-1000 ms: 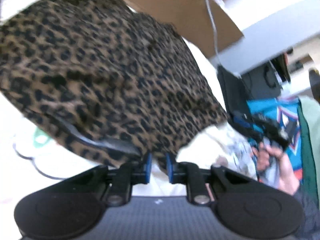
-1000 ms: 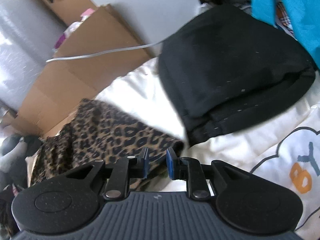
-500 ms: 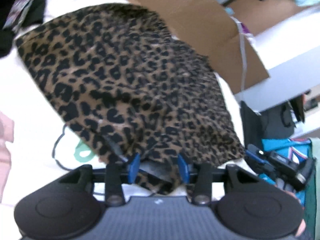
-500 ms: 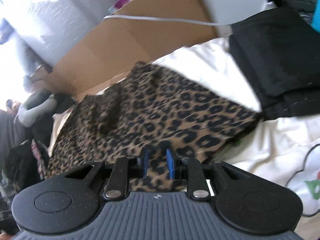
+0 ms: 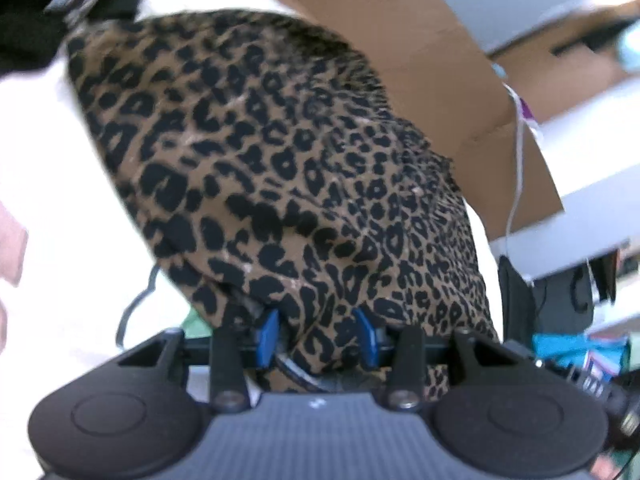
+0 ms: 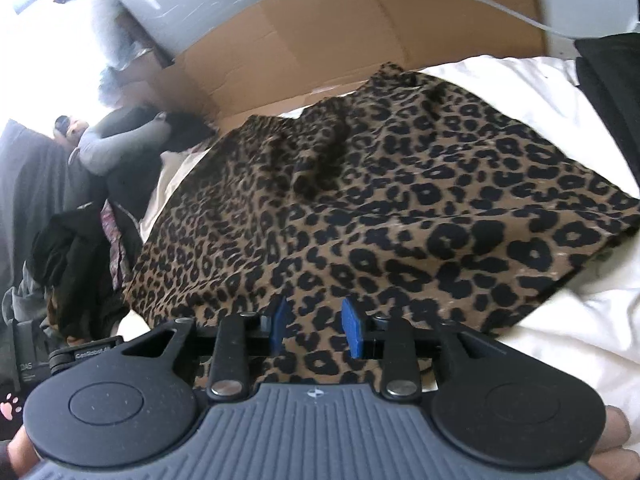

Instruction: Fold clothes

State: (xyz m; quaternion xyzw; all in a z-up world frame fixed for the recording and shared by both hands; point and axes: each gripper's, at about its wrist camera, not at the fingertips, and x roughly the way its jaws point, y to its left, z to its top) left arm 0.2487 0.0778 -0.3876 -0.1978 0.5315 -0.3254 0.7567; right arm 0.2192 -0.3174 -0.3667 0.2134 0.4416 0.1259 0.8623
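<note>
Both the left claw (image 5: 318, 334) and right claw (image 6: 316, 330) were spread open over the leopard-print garment (image 6: 380, 208), apparently releasing it beside the cardboard box (image 6: 320, 36).

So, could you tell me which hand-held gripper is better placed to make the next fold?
Probably the left hand-held gripper: a bunched edge of the leopard-print garment sits between its open blue fingers.

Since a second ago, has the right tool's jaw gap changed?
Yes. The right tool has opened wider over the leopard-print garment.

Garment (image 6: 392, 208) on bedsheet (image 6: 520, 84), before box (image 6: 320, 40)
</note>
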